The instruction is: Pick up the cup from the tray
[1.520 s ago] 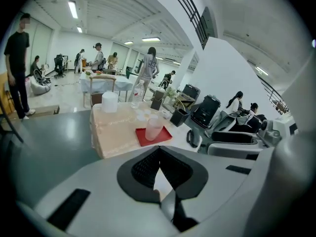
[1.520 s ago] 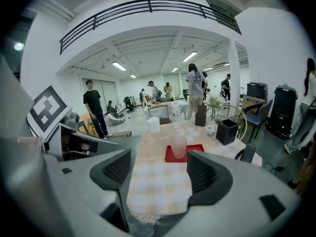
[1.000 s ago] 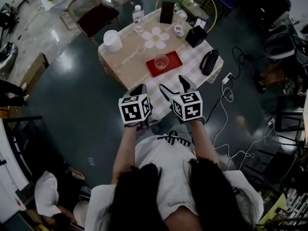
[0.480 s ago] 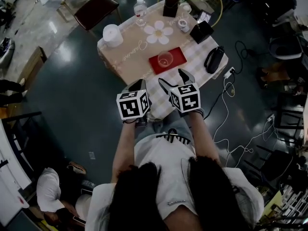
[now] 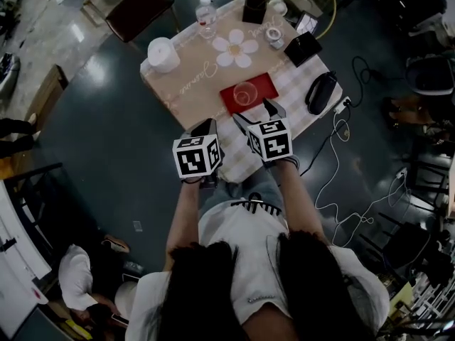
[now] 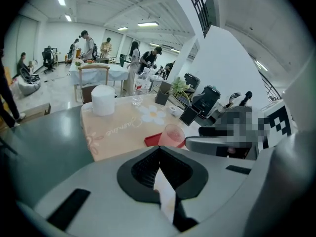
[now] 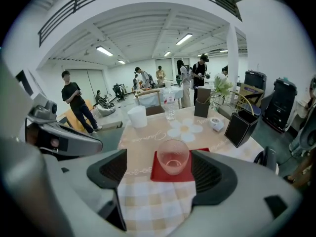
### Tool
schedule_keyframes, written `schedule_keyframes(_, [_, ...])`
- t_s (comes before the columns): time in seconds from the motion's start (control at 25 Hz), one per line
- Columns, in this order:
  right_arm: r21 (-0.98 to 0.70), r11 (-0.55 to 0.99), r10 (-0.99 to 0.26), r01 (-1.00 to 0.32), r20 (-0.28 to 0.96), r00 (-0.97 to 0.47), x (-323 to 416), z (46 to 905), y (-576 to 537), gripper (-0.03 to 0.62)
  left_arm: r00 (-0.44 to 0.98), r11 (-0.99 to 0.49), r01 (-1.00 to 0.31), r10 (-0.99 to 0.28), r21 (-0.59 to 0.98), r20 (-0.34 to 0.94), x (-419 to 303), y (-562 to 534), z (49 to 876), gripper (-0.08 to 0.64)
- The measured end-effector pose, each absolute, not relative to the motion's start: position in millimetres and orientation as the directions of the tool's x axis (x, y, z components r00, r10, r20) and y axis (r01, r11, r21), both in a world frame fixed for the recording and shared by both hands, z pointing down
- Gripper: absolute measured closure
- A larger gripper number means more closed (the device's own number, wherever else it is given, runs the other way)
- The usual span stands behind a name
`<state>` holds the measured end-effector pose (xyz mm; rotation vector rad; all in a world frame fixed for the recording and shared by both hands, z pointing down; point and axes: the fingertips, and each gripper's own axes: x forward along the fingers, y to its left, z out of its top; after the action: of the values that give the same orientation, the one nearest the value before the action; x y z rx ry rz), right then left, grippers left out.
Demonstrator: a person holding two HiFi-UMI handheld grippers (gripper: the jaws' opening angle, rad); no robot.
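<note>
The clear cup [image 7: 173, 163] stands on the red tray [image 5: 268, 85] on the worktop [image 5: 188, 84]. The right hand-held gripper [image 5: 254, 114] is wide open and empty, pointing at it. The left hand-held gripper [image 5: 205, 128] is closed and empty. A bump on the rim could tip the cup over.

Far side of table [image 5: 195, 94]: a water bottle [image 5: 206, 20] is noted; white roll [image 5: 163, 54] left, black bag [image 5: 320, 92] right, flower mat [image 5: 234, 49] between.
</note>
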<state>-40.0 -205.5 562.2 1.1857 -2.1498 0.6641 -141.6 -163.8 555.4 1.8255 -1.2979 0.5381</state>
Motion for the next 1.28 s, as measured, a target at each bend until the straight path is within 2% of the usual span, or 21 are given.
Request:
schedule_keyframes(0.92, [-0.164,0.566,-0.396,-0.808,0.806,-0.44,-56.9,633.2,-259.3,0.178,0.324,-0.047,-0.934,-0.524,0.353,0.788,-131.6,-217.6,590.1,0.555])
schedule_keyframes(1.12, [-0.124,0.595,-0.36,-0.794,0.843,-0.401,-53.2,641.9,-259.6,0.178,0.318,-0.036,-0.936,-0.518,0.351,0.794,-129.1,-215.1,593.0,0.555])
schedule_keyframes(1.28, [-0.123,0.583,-0.376,-0.803,0.836,-0.401,-51.0,645.5,-261.8,0.181,0.298,-0.024,-0.941,-0.532,0.338,0.792,-131.4,-214.6,590.7,0.555])
